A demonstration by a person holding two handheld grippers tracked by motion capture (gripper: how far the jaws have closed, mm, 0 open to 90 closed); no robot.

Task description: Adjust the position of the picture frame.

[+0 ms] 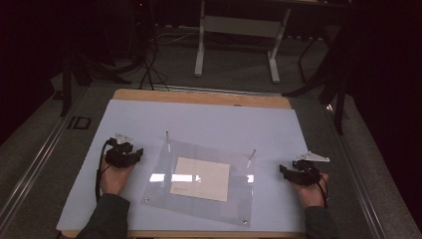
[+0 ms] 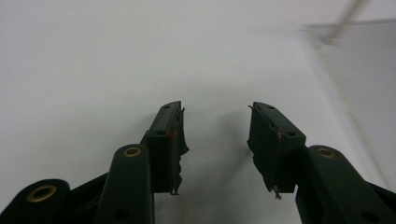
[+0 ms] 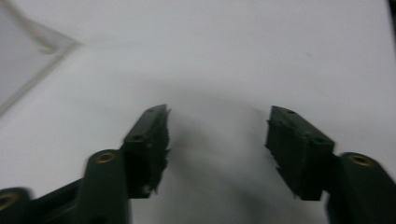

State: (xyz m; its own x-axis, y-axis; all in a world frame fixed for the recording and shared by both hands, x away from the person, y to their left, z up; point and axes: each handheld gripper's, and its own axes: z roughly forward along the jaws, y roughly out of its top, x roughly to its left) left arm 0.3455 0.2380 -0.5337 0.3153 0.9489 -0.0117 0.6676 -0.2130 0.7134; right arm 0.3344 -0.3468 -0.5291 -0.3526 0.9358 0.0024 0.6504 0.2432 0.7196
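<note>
A clear plastic sheet (image 1: 201,181) lies flat on the white table cover (image 1: 199,122), between the two grippers, with a cream paper card (image 1: 200,178) lying within its outline; whether the card is on top or beneath cannot be told. Two thin upright pins (image 1: 167,135) stand at the sheet's far corners. The left gripper (image 1: 130,153) sits just beside the sheet's left edge, its jaws wide apart with nothing between them; in the left gripper view (image 2: 217,135) the sheet's corner (image 2: 355,60) lies ahead and off to the right, clear of the jaws. The right gripper (image 1: 284,171) rests near the sheet's right edge, jaws likewise spread and empty; in the right gripper view (image 3: 217,140) the sheet's corner (image 3: 28,60) shows at the upper left, apart from the jaws. The white cover lies on a wooden tabletop (image 1: 199,97). Beyond it the room is dark, with grey floor (image 1: 239,74), a white table frame (image 1: 239,37) and black cables (image 1: 149,69).
</note>
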